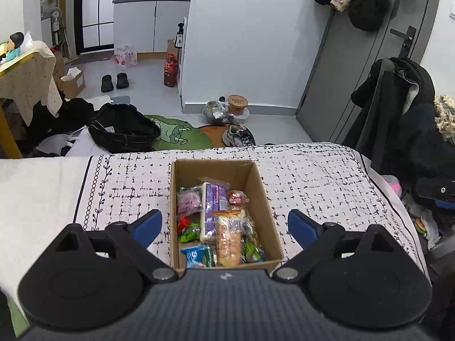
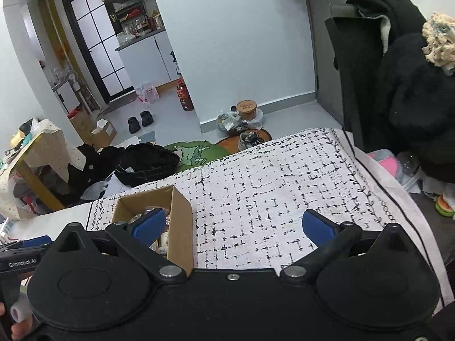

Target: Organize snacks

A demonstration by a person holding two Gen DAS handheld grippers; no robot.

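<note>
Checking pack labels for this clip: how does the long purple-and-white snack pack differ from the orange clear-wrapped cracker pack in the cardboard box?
The purple-and-white snack pack reaches further toward the box's far end; the orange clear-wrapped cracker pack lies nearer the camera. The purple pack's wrapper is opaque and printed; the orange one's shows its contents. Both lie lengthwise, side by side, in the brown cardboard box.

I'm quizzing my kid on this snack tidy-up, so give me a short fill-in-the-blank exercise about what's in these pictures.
1. The snacks lie inside a cardboard ____.
2. The box stands on a cloth printed black on ____.
3. Both the left hand-held gripper and the right hand-held gripper have their jaws ____.
4. The pads on the fingers are coloured ____.

Missing words: box; white; open; blue
</note>
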